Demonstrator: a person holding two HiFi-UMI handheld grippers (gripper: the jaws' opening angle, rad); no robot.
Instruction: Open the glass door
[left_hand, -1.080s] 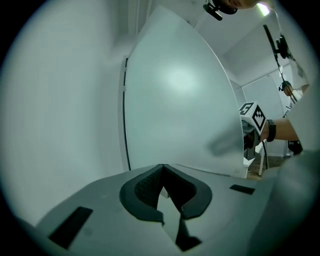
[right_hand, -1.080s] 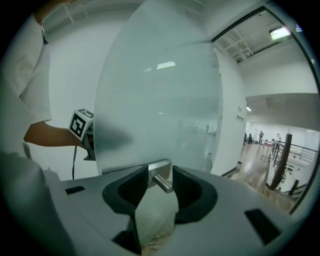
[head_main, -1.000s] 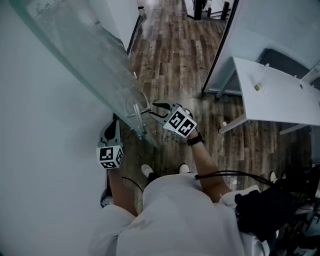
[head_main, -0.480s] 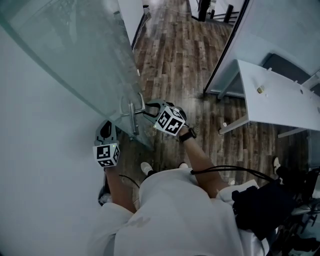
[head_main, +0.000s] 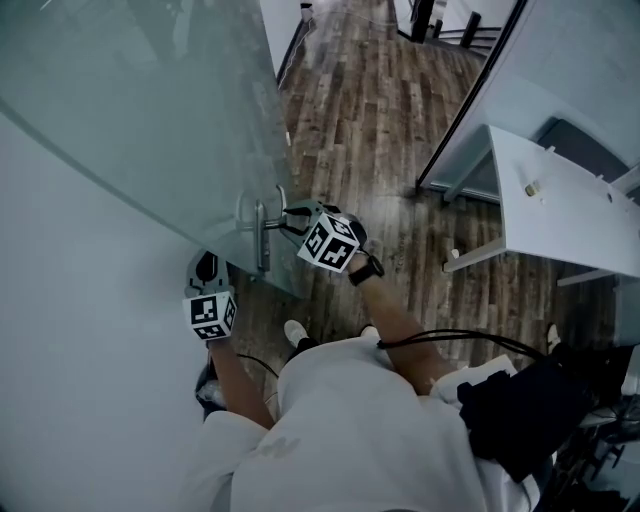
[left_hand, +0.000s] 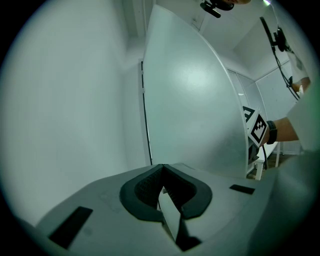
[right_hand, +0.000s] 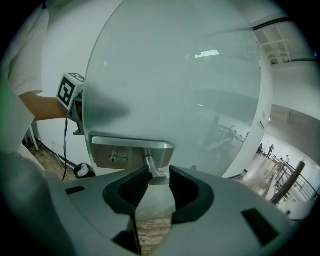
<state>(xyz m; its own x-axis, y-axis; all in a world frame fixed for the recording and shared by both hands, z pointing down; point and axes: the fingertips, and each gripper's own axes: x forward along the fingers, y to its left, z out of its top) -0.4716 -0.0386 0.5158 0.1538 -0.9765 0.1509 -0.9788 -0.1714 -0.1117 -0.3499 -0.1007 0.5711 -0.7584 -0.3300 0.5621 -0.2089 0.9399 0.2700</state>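
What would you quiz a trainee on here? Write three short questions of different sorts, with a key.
1. True or false: the left gripper has its jaws wide apart.
2. What stands between the jaws of the right gripper? A a table leg; B the door handle; C a cable.
3. On which side of the head view does the white table stand?

Key: 1 false, they are shut with nothing between them; 2 B; 3 the right side.
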